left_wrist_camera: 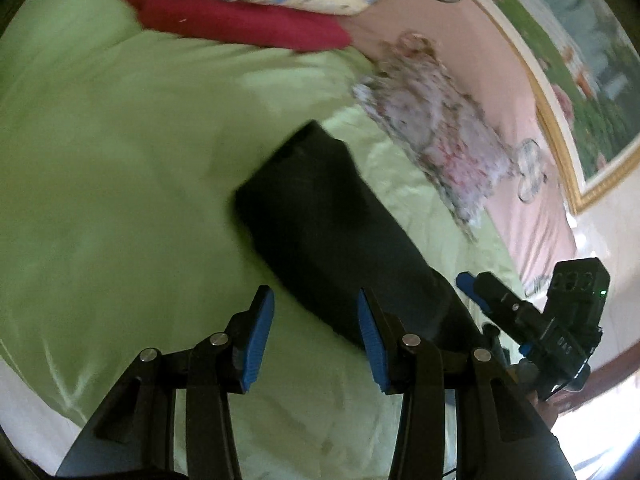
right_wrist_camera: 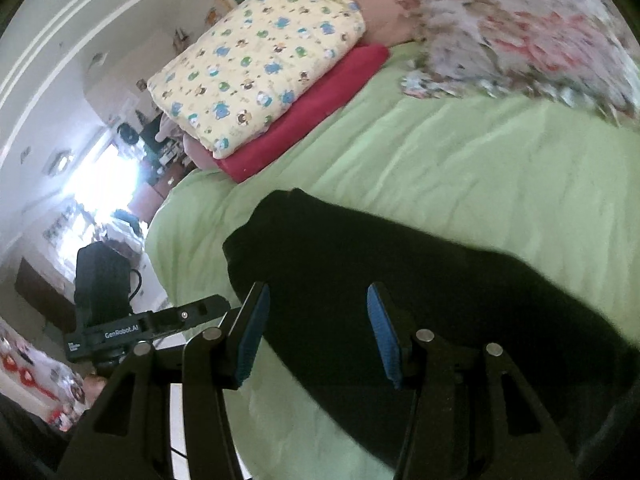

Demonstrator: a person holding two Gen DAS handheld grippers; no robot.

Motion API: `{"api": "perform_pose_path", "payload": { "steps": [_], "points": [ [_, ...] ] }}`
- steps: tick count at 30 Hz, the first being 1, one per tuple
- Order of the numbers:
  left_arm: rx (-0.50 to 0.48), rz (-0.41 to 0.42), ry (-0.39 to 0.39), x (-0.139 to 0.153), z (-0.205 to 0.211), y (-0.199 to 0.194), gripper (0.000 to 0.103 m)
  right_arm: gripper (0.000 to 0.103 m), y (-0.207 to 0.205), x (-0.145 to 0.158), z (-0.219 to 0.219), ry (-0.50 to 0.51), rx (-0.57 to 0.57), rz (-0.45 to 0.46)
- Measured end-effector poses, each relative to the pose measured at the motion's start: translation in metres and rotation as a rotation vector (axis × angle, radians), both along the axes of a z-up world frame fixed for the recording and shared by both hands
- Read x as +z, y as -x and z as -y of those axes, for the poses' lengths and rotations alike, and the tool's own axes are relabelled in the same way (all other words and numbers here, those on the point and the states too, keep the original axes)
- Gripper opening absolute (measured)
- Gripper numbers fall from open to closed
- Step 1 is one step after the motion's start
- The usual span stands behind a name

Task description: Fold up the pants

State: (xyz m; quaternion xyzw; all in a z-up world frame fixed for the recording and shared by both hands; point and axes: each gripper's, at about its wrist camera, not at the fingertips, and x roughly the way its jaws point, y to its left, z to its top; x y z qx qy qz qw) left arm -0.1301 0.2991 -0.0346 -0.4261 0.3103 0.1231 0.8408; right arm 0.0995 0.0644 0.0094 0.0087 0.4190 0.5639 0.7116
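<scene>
Black pants point(left_wrist_camera: 320, 224) lie in a long folded strip on the green bedsheet point(left_wrist_camera: 112, 152); they also show in the right wrist view point(right_wrist_camera: 400, 280). My left gripper point(left_wrist_camera: 316, 336) is open and empty, held above the near end of the pants. My right gripper point(right_wrist_camera: 316, 332) is open and empty, above the pants' near edge. The right gripper's body also shows in the left wrist view point(left_wrist_camera: 536, 312), and the left gripper's body in the right wrist view point(right_wrist_camera: 132, 324).
A yellow patterned folded quilt point(right_wrist_camera: 260, 64) rests on a red blanket point(right_wrist_camera: 312, 112) at the bed's far end. A floral cloth point(right_wrist_camera: 520, 36) lies bunched by the pink wall point(left_wrist_camera: 440, 16). A gold-framed picture point(left_wrist_camera: 560, 80) hangs there. The bed edge point(right_wrist_camera: 160, 240) drops to the left.
</scene>
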Motion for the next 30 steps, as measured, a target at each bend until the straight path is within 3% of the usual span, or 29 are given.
{"api": "perform_pose_path", "payload": {
  "steps": [13, 22, 30],
  "points": [
    [0.052, -0.035, 0.075, -0.023, -0.022, -0.02, 0.049, 0.053, -0.029, -0.005, -0.084, 0.073, 0.118, 0.04],
    [0.067, -0.043, 0.096, -0.031, -0.028, -0.031, 0.049, 0.053, -0.037, -0.01, -0.148, 0.168, 0.274, 0.125],
    [0.079, -0.064, 0.071, -0.032, -0.029, -0.038, 0.042, 0.053, -0.051, -0.028, -0.182, 0.21, 0.329, 0.034]
  ]
}}
